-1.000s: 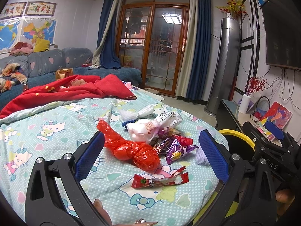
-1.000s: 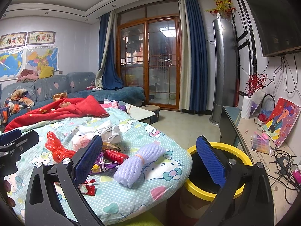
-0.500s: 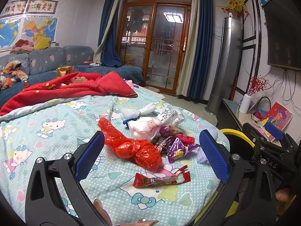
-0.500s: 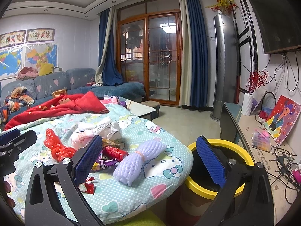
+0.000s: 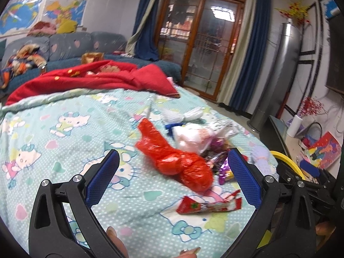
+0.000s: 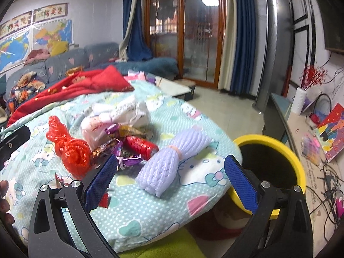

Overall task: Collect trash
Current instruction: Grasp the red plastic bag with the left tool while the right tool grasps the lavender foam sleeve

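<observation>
Left wrist view shows my left gripper (image 5: 172,180) spread wide and empty above the patterned bedcover (image 5: 64,150), with the red plastic bag (image 5: 172,157) lying between its blue pads. My right gripper (image 6: 169,180) is likewise agape with nothing in it, and the lilac foam net (image 6: 172,161) sits between its fingers, near the bed's rounded edge. The yellow-rimmed bin (image 6: 298,169) stands on the floor just beside that edge.

Trouble I foresee: the bag is thin and slack (the picture is blurred, so my aim is uncertain), and a shallow pinch could catch only a fold and let it slip, or drag the purple wrappers (image 5: 223,167) touching it. The red snack packet (image 5: 208,204) lies flat near me and may get knocked off the bed. The net, close to the drop, could roll over if nudged.

The bag's long axis runs from far-left to near-right, knotted bulk toward me; the net's runs from near-left up toward the bin
</observation>
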### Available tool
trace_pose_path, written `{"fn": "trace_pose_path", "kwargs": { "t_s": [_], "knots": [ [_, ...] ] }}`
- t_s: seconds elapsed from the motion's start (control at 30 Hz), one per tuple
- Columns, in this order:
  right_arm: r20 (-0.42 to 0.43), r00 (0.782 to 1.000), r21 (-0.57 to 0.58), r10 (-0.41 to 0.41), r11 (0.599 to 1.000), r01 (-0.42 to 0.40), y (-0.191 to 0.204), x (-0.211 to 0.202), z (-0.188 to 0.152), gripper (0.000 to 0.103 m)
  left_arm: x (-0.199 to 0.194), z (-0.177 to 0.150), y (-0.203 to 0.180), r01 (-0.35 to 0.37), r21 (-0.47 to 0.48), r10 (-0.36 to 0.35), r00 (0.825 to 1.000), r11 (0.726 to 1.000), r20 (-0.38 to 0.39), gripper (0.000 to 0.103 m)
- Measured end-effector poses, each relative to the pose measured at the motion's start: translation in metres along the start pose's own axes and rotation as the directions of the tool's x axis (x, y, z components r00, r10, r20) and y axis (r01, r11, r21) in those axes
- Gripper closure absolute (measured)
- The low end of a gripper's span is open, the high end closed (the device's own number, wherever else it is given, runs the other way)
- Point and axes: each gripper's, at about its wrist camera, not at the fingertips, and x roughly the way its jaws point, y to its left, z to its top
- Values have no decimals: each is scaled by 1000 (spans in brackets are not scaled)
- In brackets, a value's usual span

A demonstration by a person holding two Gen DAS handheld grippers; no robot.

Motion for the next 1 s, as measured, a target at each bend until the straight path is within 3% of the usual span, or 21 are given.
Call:
{"fn": "trace_pose_path", "kwargs": {
  "t_s": [0.2, 0.33, 0.5, 0.6, 0.77, 0.83, 0.9, 1.0],
  "knots": [
    [-65, 998, 28, 16, 1000, -14, -5, 23, 5, 6, 26, 9, 16, -40, -63, 35, 997, 997, -75, 10],
    [-109, 994, 51, 30, 998, -25, -13, 35, 8, 6, 48, 15, 18, 3, -86, -15, 990, 996, -138, 10],
    [-166, 984, 102, 63, 994, -46, -23, 52, 9, 8, 79, 22, 34, -36, -189, 0, 982, 981, -189, 10],
    [-201, 975, 117, 100, 990, -78, -26, 62, 9, 19, 94, 20, 47, -66, -264, 7, 976, 962, -219, 10],
    [-269, 949, 169, 168, 978, -125, -32, 79, 3, 41, 107, 9, 63, -50, -358, -46, 966, 932, -253, 12],
    [-291, 935, 189, 201, 970, -150, -33, 83, 1, 57, 111, 6, 64, -35, -369, -67, 964, 929, -259, 20],
    [-301, 923, 202, 239, 962, -183, -32, 84, 1, 65, 114, 3, 62, -12, -381, -97, 959, 925, -266, 31],
    [-294, 922, 203, 250, 959, -196, -34, 79, 3, 71, 117, 1, 59, 18, -382, -130, 954, 924, -270, 47]
  ]
}}
